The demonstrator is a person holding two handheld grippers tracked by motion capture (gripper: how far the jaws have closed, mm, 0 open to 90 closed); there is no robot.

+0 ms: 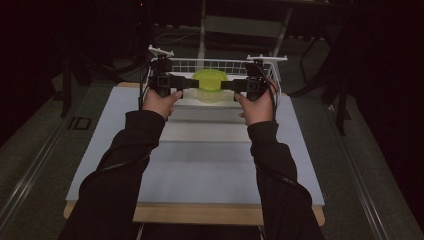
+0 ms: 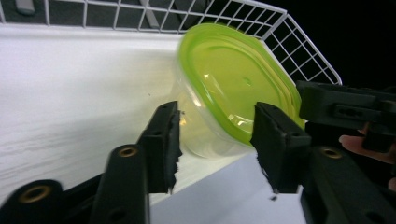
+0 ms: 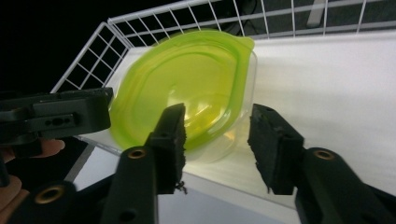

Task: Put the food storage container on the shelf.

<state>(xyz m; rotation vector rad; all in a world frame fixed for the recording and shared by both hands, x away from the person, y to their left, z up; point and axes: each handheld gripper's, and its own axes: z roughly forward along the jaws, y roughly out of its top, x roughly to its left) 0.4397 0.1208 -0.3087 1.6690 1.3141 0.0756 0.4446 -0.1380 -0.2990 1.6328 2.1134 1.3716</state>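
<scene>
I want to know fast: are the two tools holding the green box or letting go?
Left tool: open, pads apart from the green-lidded container, not gripping it.
Right tool: open, the container just ahead, not held.

High view: from above, looking forward and down, far off. Gripper views: close, facing inward from left and right, sharing the lidded container.

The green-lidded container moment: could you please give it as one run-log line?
container: lidded, in wire basket | left gripper: open, at container | right gripper: open, at container | nothing held
</scene>
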